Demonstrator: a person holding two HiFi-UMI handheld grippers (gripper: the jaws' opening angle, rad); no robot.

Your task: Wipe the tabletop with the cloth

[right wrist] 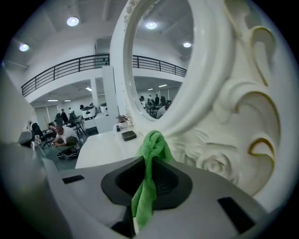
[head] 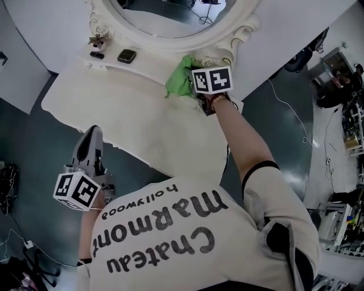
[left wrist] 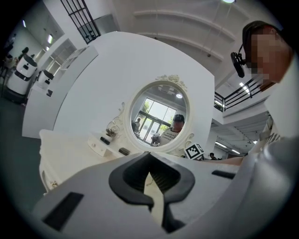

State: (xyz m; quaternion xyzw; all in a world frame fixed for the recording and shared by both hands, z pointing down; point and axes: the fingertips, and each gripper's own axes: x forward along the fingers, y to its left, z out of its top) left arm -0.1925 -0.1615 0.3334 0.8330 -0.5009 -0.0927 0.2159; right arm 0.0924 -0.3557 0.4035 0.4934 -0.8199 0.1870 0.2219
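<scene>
The tabletop [head: 114, 96] shows no wiped streak that I can make out, so I judge most of it is still to do. At the foot of the mirror [head: 170, 17], the green cloth [head: 181, 79] lies bunched lengthwise along my right gripper [right wrist: 147, 186], whose jaws clamp it, with its free end toward the mirror. My left gripper [head: 92, 139] hangs well away from the mirror, closed and empty.

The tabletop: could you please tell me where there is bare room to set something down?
The tabletop is bare across its middle and front, from the back ledge to the near edge. Crowded: that ledge, with a plant and dark box, and the green cloth by the mirror.
</scene>
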